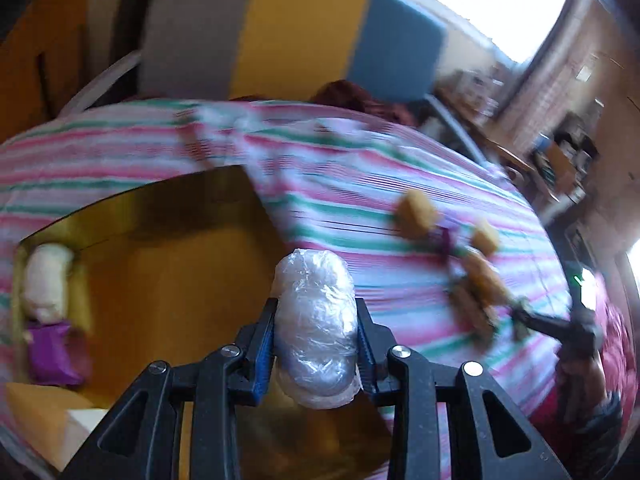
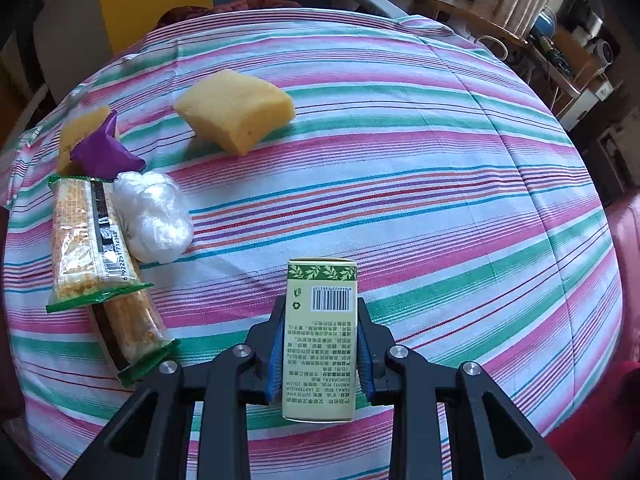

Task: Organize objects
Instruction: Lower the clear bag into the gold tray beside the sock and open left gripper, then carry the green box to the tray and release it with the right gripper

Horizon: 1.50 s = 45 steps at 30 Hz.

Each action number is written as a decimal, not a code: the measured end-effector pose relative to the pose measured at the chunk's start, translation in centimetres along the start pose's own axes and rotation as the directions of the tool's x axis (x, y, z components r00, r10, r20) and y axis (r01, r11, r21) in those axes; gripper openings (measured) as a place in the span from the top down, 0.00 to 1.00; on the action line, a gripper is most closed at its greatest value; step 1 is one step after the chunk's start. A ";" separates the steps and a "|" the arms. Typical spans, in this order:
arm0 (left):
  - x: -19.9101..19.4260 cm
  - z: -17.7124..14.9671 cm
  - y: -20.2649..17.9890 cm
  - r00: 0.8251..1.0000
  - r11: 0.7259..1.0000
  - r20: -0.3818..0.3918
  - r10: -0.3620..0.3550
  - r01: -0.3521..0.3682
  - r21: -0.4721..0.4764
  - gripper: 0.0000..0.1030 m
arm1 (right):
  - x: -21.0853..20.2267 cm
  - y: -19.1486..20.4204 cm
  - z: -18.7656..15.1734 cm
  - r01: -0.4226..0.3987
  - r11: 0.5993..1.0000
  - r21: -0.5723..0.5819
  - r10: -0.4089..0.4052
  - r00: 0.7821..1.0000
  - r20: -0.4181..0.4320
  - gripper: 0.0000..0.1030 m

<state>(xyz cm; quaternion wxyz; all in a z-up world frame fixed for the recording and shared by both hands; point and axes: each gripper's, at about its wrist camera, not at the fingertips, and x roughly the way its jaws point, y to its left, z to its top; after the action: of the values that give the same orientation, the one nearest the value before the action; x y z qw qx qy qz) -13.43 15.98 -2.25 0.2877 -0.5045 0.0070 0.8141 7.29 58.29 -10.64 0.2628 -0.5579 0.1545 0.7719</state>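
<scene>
— Carrying, by the look of it: the left tongs (image 1: 316,336) are clamped on a plastic-wrapped bundle (image 1: 316,312), held over the near edge of the cardboard box (image 1: 168,240). What is the other side doing?

— The right tongs (image 2: 320,344) are closed on a green carton (image 2: 320,340), barcode face up, above the striped cloth of the table (image 2: 440,184). Both hands are loaded, so I'd judge this the middle of the sorting — a drop into the box comes next.

— What is already in there?

— A pale wrapped roll (image 1: 48,276) and something purple (image 1: 52,352) along the box's left wall. Most of its floor is bare, so the bundle has plenty of room. The move calls for bringing it further over the opening before letting go; right now it hangs about at the box's right wall, and a release here could land it on the rim or the cloth.

— And what is left on the table?

— In the right view: a yellow sponge (image 2: 236,114), a purple packet (image 2: 106,150), a white plastic wad (image 2: 154,216) and two snack bars (image 2: 86,240) lying crossed at the left edge. The middle and right of the cloth are free, so the carton has open room to travel.

— Any trouble spots?

— The left view is blurred, so exact gaps there are hard to judge. The snack bars sit near the table's edge, so a careless nudge could tip them off.
</scene>
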 end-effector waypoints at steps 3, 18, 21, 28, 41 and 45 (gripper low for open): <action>0.7 1.9 6.1 0.995 0.990 -0.033 0.092 -0.095 -0.109 0.67 | 0.0 -0.1 0.1 0.002 1.000 -0.002 -0.002 1.000 0.001 0.71; 6.4 4.0 16.0 0.949 0.931 -0.167 0.267 -0.298 -0.210 0.63 | 1.7 0.5 1.6 0.018 1.000 -0.020 -0.017 1.000 0.005 0.71; 6.3 4.2 15.8 0.942 0.924 -0.146 0.301 -0.326 -0.200 0.58 | 1.6 0.8 1.6 0.020 1.000 -0.022 -0.020 1.000 0.006 0.71; 3.5 4.3 14.4 0.936 0.923 -0.090 0.339 -0.350 -0.163 0.53 | 1.0 1.3 1.3 0.022 1.000 -0.023 -0.021 1.000 0.006 0.71; -7.1 -2.8 7.4 0.926 0.947 0.200 0.321 -0.309 -0.088 0.53 | -0.8 3.2 -0.5 0.050 0.998 -0.047 -0.050 0.999 0.021 0.71; -8.0 -6.0 4.9 0.915 0.948 0.250 0.316 -0.312 -0.057 0.53 | -0.7 3.1 -0.6 0.061 0.997 -0.050 -0.060 0.998 0.026 0.71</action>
<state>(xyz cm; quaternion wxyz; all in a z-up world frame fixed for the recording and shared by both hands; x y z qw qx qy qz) -8.24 6.35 0.03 0.1478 -0.3896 0.0444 0.9080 6.12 55.26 -10.36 0.2738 -0.5594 0.1146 0.7740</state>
